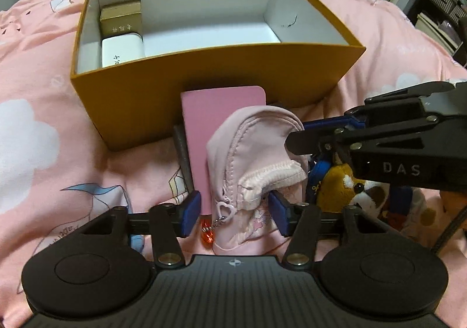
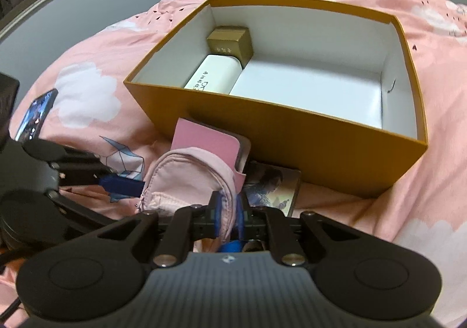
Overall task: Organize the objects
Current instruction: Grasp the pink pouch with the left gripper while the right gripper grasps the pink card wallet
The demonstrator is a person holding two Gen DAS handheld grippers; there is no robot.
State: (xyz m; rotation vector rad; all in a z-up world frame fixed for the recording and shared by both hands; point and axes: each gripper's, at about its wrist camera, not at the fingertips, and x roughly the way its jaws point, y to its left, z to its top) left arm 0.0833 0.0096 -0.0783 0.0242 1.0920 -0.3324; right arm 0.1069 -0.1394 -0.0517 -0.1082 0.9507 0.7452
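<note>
1. Left hand-held gripper (image 1: pixel 235 212): jaws apart, straddling the pink zip pouch (image 1: pixel 254 152) and pink notebook (image 1: pixel 216 129) without pressing either.
2. Pouch lies on the bed against the near wall of the orange box (image 1: pixel 233 71).
3. Right hand-held gripper (image 2: pixel 229 214) is clamped on the pouch's fabric edge; a thin pinch could slip on lifting.

An open mustard box (image 1: pixel 221 88) is seen resting on a bed (image 1: pixel 38 71) covered in pink cloud-print bedding, a pink pouch (image 1: pixel 256 152) and notebook (image 1: pixel 216 112) laid beside it.
</note>
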